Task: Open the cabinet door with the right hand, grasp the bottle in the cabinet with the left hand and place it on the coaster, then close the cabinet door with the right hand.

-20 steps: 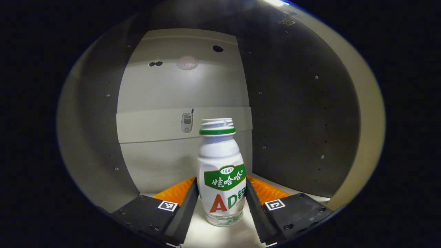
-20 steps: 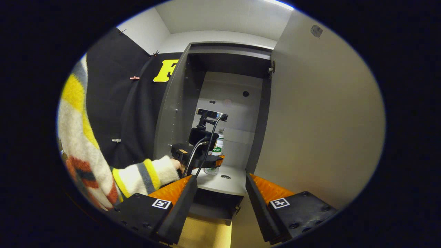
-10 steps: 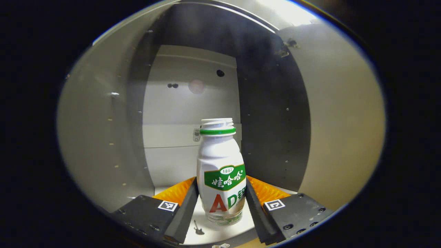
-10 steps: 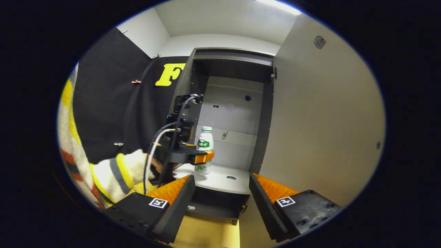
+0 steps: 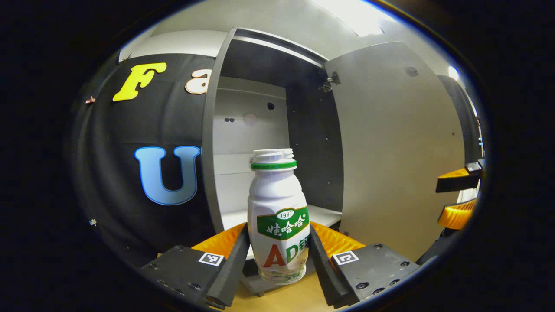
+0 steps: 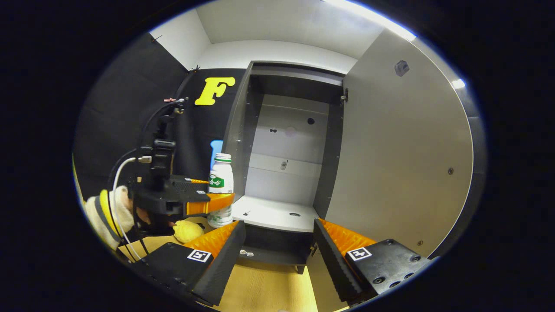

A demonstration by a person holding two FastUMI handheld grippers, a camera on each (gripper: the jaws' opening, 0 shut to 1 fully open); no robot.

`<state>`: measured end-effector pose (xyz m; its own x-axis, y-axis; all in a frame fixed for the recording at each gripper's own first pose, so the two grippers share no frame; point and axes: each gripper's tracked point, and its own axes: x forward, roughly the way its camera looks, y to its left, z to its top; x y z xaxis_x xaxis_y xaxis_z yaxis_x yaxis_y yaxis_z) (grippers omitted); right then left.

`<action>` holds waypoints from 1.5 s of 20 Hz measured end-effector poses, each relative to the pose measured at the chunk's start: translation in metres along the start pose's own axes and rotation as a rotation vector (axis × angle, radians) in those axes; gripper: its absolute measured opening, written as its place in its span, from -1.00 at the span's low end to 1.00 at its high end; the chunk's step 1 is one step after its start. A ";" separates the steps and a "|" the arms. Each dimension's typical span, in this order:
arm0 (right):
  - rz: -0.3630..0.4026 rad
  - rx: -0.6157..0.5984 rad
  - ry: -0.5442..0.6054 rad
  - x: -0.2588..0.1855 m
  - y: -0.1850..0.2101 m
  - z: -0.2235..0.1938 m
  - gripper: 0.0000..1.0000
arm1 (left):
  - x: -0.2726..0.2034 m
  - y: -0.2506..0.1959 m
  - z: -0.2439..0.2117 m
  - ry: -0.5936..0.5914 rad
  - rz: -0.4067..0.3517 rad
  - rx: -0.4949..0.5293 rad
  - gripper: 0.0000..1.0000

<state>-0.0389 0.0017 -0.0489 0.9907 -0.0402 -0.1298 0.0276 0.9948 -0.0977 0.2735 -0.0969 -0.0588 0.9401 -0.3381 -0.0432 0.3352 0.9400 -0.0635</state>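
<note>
Left gripper [image 5: 277,255] is clamped on the upright white drink bottle [image 5: 278,216], held outside the open cabinet [image 6: 286,147] over the wooden tabletop [image 6: 264,290], while right gripper [image 6: 277,251] hangs apart before the cabinet door [image 6: 399,164].

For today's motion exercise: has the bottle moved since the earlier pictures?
Yes. In the right gripper view the bottle, held by the left gripper, is now out in front and left of the cabinet, off its shelf.

Both views face the open cabinet [image 5: 243,130], the right view from farther back.
</note>
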 end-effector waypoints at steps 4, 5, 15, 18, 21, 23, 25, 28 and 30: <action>0.067 -0.008 0.002 0.000 0.006 -0.002 0.95 | -0.053 0.002 -0.022 -0.005 0.061 -0.028 0.55; 0.084 -0.010 -0.002 0.000 0.005 -0.003 0.95 | -0.063 0.002 -0.029 -0.004 0.087 -0.032 0.55; 0.331 -0.010 0.004 0.009 0.023 -0.072 0.95 | -0.146 -0.051 -0.161 0.078 0.287 0.004 0.53; 0.378 -0.019 0.103 0.015 0.037 -0.131 0.95 | -0.146 -0.060 -0.209 0.076 0.284 -0.011 0.53; 0.403 -0.020 0.153 0.026 0.050 -0.171 0.96 | -0.147 -0.060 -0.254 0.080 0.274 0.000 0.53; 0.405 -0.048 0.182 0.036 0.056 -0.192 0.96 | -0.146 -0.056 -0.277 0.084 0.282 -0.003 0.53; 0.396 -0.082 0.162 0.042 0.058 -0.198 0.96 | -0.146 -0.051 -0.293 0.079 0.294 -0.019 0.53; 0.395 -0.126 0.165 0.046 0.064 -0.213 0.95 | -0.144 -0.045 -0.313 0.074 0.303 -0.047 0.53; 0.405 -0.143 0.192 0.045 0.069 -0.227 0.96 | -0.147 -0.041 -0.322 0.072 0.321 -0.052 0.53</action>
<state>-0.0223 0.0469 -0.2858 0.8753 0.3183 -0.3640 -0.3876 0.9119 -0.1348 0.1018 -0.1009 -0.3709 0.9898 -0.0296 -0.1392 0.0176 0.9961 -0.0863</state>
